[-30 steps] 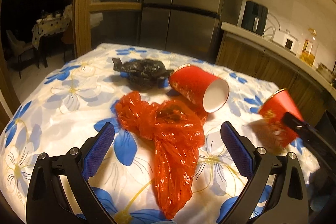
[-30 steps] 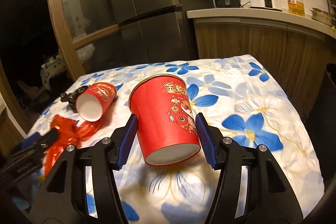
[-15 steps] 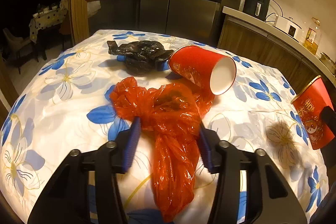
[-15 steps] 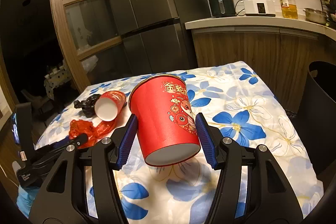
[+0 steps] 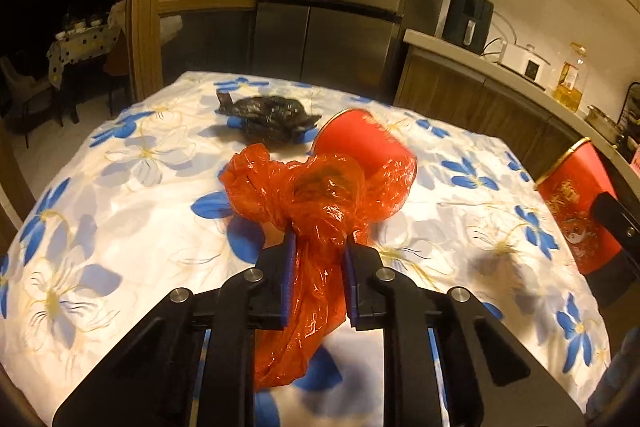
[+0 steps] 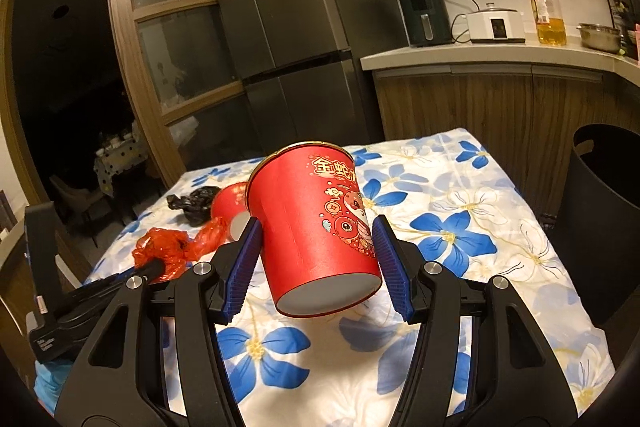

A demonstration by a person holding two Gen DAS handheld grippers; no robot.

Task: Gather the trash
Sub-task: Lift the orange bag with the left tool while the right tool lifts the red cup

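Red plastic bag, crumpled, pinched at its twisted neck between the blue pads of the left gripper; jaws drawn close together on the plastic, tail of the bag hanging out below them, bunched upper part spread above the fingertips over the middle of the table. Seen also from the right wrist camera as a red crumple near the table's left edge, with the left gripper's black body beside it. Whether the bag touches the cloth or hangs clear of it: cannot tell.

Just behind the bag, a fallen red cup lying on its side, partly covered by the plastic. Beyond that, toward the far edge, a black plastic bag in a loose heap on the floral cloth.

Held cup, red with gold characters and a cartoon figure, clamped between the pads of the right gripper; tilted, rim away from the camera, white base toward it, lifted clear of the cloth near the near edge. Same cup at the table's right edge in the left wrist view.

Off the right edge, a dark bin standing on the floor, open top showing. Behind the table, a tall grey refrigerator and a wooden counter with appliances and an oil bottle.
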